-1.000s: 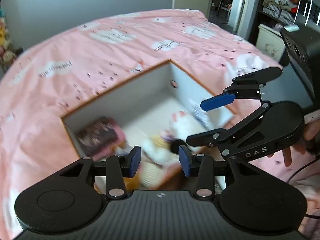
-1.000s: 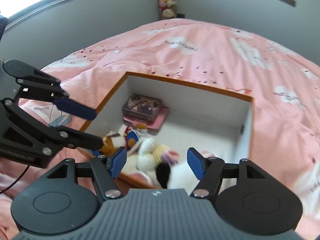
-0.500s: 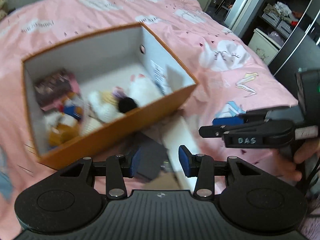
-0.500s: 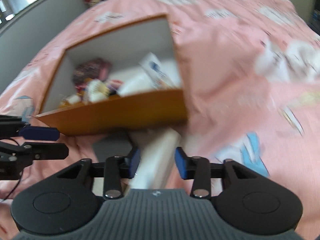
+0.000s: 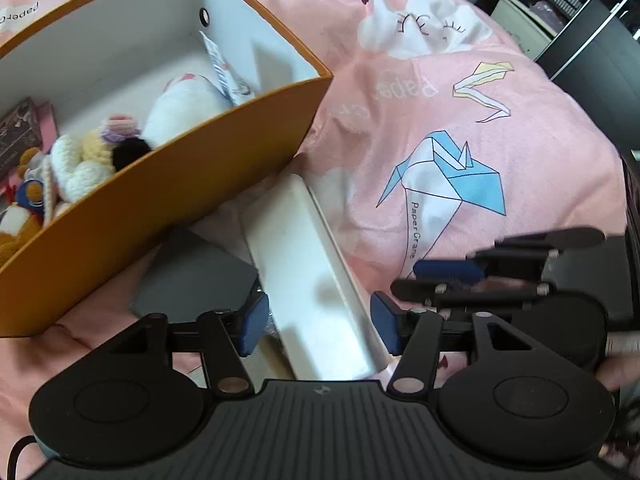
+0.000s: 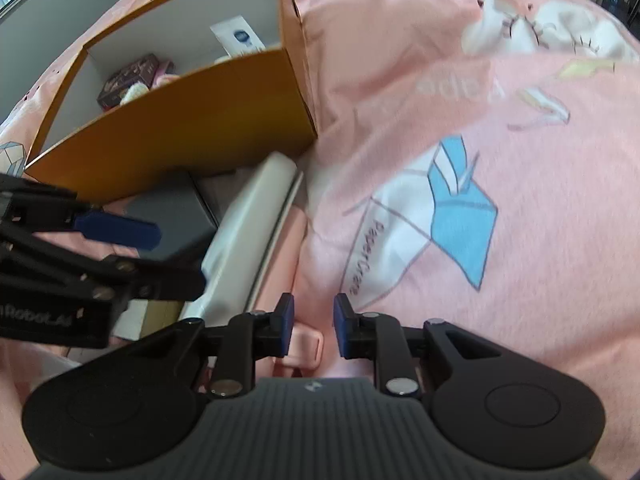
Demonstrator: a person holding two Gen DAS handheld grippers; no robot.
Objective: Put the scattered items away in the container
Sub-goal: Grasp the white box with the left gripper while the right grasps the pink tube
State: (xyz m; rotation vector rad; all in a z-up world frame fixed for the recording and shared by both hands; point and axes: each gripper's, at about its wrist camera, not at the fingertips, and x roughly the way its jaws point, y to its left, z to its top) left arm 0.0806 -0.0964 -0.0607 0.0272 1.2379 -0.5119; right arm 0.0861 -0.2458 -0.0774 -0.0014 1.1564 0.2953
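An orange box (image 5: pixel 160 184) with a white inside sits on the pink bed and holds plush toys (image 5: pixel 80 164), a dark printed box and a white tube. In front of it lie a long white box (image 5: pixel 308 280) and a flat grey item (image 5: pixel 196 276). My left gripper (image 5: pixel 320 326) points down over the white box; its jaws are opening, with the box between the pads and untouched. My right gripper (image 6: pixel 314 324) hangs just right of the white box (image 6: pixel 248 216); its jaws are closing to a narrow gap with nothing pressed between them. A pink flat item (image 6: pixel 306 346) lies under its left finger.
The pink bedding (image 5: pixel 460 128) with paper-crane prints spreads to the right of the box. In the right wrist view the left gripper (image 6: pixel 172 256) crosses over the grey item (image 6: pixel 172 216). Dark furniture and shelves (image 5: pixel 592 40) stand beyond the bed's far right edge. A hand shows at the right edge.
Both grippers came down from above the open box to the items lying in front of it. The left jaws spread wider; the right jaws narrowed a lot.
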